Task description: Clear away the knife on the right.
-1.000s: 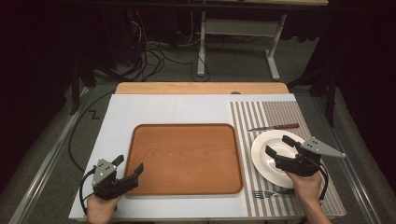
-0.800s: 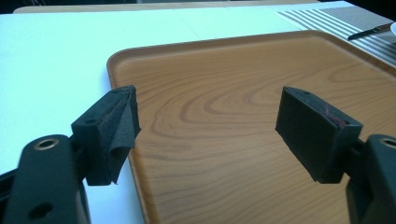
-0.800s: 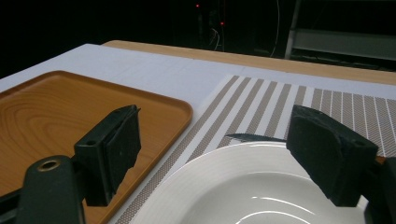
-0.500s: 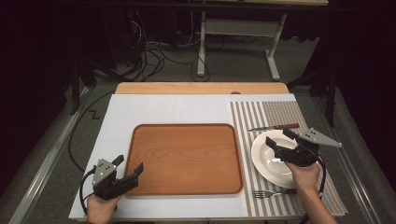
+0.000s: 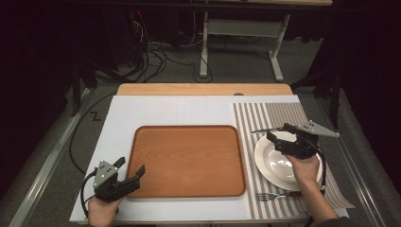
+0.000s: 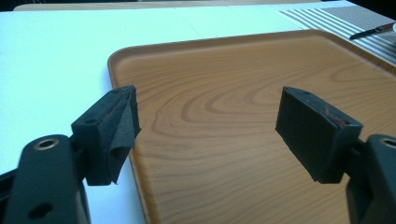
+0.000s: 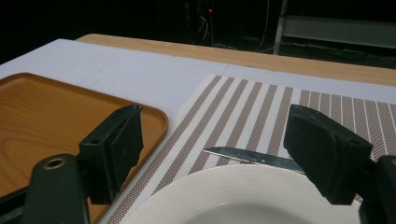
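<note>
A wooden tray [image 5: 189, 161] lies in the middle of the white board. On the striped placemat [image 5: 276, 116] to its right sit a white plate [image 5: 274, 168], a knife [image 5: 262, 130] just beyond the plate and a fork [image 5: 272, 195] in front of it. My right gripper [image 5: 279, 132] hangs open over the plate's far rim, jaws pointing at the knife [image 7: 247, 156], which lies past the plate [image 7: 224, 196]. My left gripper [image 5: 130, 166] rests open at the tray's near left corner, nothing between its jaws [image 6: 208, 112] but the tray's wood [image 6: 243, 84].
A wooden strip [image 5: 203, 89] runs along the table's far edge. Cables and a metal stand [image 5: 236, 33] sit on the floor beyond. The white board [image 5: 165, 111] around the tray is bare. A metal rail [image 5: 42, 175] borders the table's left side.
My right gripper has moved away from the person, from over the plate's middle to its far rim near the knife. The left gripper has stayed put.
</note>
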